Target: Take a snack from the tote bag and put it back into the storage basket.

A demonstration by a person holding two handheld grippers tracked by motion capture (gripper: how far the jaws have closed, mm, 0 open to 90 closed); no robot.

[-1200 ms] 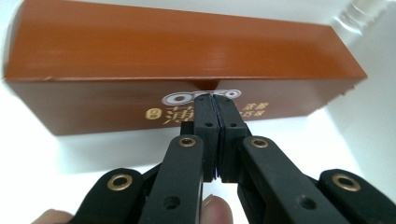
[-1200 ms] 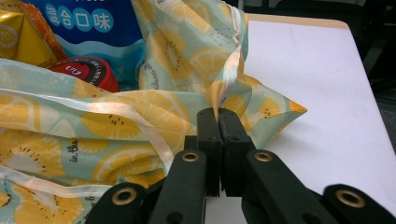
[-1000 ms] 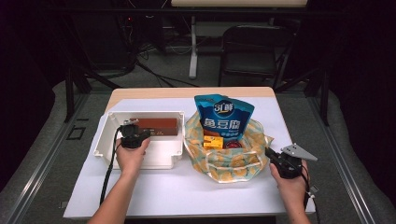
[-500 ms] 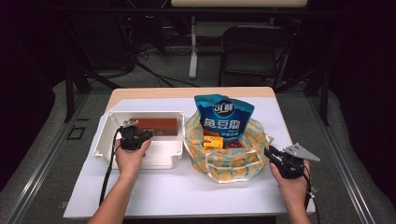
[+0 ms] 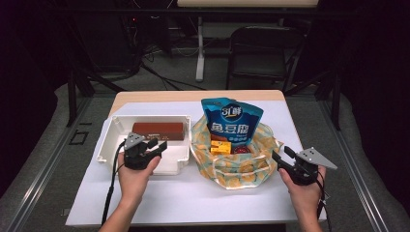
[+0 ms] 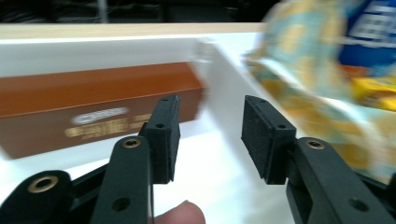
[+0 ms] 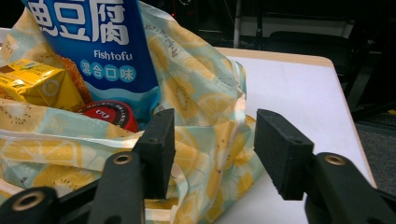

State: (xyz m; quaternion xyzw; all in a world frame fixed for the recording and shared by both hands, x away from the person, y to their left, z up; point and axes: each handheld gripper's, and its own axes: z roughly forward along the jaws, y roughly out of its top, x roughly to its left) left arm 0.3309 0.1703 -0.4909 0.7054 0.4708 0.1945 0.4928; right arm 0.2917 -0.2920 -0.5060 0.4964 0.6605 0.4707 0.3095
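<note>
A white tray (image 5: 109,140) at the left holds a long brown box (image 5: 158,130) (image 6: 93,116). My left gripper (image 5: 162,145) (image 6: 210,121) hovers over the tray's near right part, pointing toward the tray wall (image 6: 224,93). Its jaws have just been opening and nothing is between them. A lemon-print cloth bag (image 5: 237,166) (image 7: 205,93) holds a blue fish tofu packet (image 5: 232,121) (image 7: 93,42), a yellow carton (image 5: 220,147) (image 7: 37,84) and a red lid (image 7: 109,114). My right gripper (image 5: 279,157) (image 7: 215,135) sits at the bag's right edge. Its jaws have just been opening, and the pads stand apart from the cloth.
A white sheet (image 5: 193,198) covers the wooden table (image 5: 193,95). A black chair (image 5: 261,53) and stand legs are on the floor beyond the far edge. Bare sheet lies near the person's forearms and right of the bag (image 7: 299,88).
Both grippers' jaws have gone from shut to open. The left gripper has shifted a little toward the tray's near right and lifted. The right hand has stayed in place.
</note>
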